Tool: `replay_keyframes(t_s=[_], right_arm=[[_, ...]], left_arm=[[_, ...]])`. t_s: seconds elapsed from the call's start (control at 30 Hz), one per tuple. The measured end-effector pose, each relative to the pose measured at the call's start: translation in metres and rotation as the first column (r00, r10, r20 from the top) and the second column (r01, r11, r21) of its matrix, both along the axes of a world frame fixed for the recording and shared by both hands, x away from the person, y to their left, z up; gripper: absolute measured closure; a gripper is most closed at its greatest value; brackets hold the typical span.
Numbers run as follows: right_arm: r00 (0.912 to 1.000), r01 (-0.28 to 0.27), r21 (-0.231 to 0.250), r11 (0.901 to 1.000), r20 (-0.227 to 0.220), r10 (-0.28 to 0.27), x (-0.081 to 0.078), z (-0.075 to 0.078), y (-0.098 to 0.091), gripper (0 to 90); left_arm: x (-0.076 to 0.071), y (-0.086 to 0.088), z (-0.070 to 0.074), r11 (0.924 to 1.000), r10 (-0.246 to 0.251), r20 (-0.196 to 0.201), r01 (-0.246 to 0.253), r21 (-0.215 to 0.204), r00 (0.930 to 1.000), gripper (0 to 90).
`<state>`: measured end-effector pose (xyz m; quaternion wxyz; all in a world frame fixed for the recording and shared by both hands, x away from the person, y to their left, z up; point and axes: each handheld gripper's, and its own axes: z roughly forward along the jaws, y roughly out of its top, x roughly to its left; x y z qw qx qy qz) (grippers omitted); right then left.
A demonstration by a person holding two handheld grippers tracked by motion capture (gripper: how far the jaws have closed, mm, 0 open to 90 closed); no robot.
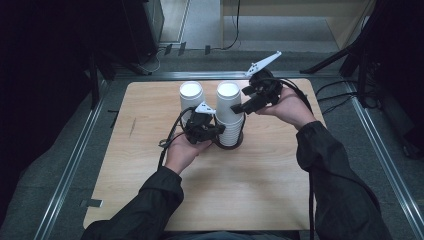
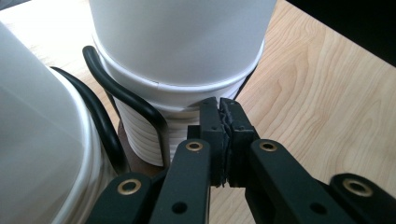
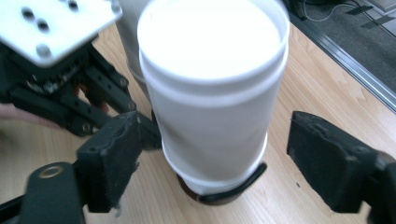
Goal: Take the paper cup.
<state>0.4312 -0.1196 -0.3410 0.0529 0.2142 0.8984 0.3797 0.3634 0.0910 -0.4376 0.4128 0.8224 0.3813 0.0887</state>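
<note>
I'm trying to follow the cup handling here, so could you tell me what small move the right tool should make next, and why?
Probably lower the right tool slightly and close it on the top cup of the stack. Its jaws stand wide open on either side of that cup without touching it, while the shut left tool sits at the black wire holder at the base, seemingly steadying it for a lift.

The cups (image 3: 212, 93) between the right claw's (image 3: 233, 163) jaws look like smooth, matt white paper with rolled rims. Those jaws are matt black plastic faced with rough, dark pads (image 3: 109, 161). The left claw's (image 2: 223, 116) arms are the same matt black, with brass-coloured rivets (image 2: 194, 146). Just ahead of it, a glossy black holder (image 2: 126, 98) rings the cups. Under both claws, the counter (image 2: 317, 93) is pale, smooth wood with visible grain.
</note>
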Motion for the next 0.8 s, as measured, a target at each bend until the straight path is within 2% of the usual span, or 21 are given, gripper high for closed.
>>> replay_keyframes(t_s=[0.1, 0.27, 0.43, 0.57, 0.63, 0.77, 0.8], right_arm=[[1.0000, -0.008, -0.007, 0.9999, -0.002, 0.008, 0.003, 0.004, 0.007, 15.7], [0.9994, -0.031, -0.049, 0.9983, -0.019, 0.030, 0.012, 0.011, 0.030, 13.0], [0.9997, -0.024, -0.074, 0.9969, -0.007, 0.024, 0.014, 0.013, 0.043, 13.0], [0.9999, -0.012, -0.106, 0.9943, -0.005, 0.011, 0.016, 0.016, 0.051, 16.8], [1.0000, 0.002, -0.131, 0.9914, 0.006, -0.002, 0.017, 0.016, 0.052, 23.5], [0.9995, -0.007, -0.142, 0.9899, 0.031, 0.011, 0.016, 0.017, 0.053, 24.8], [0.9997, -0.004, -0.147, 0.9891, 0.025, 0.007, 0.016, 0.018, 0.053, 24.9]], left_arm=[[0.000, 0.000, 0.000, 1.0000, 0.001, 0.008, -0.001, 0.005, 1.0000, 88.7], [0.000, -0.002, -0.001, 1.0000, -0.001, 0.005, 0.001, 0.005, 1.0000, 89.1], [0.000, -0.002, -0.001, 1.0000, -0.002, 0.005, 0.002, 0.001, 1.0000, 89.1], [0.000, -0.002, -0.001, 1.0000, -0.004, 0.005, 0.004, -0.001, 1.0000, 89.1], [0.000, -0.002, -0.002, 1.0000, -0.005, 0.009, 0.005, -0.003, 0.9999, 89.2], [0.000, -0.001, -0.002, 0.9999, -0.005, 0.008, 0.005, -0.009, 1.0000, 89.1], [0.000, -0.001, -0.002, 0.9999, -0.007, 0.006, 0.007, -0.012, 1.0000, 88.6]])
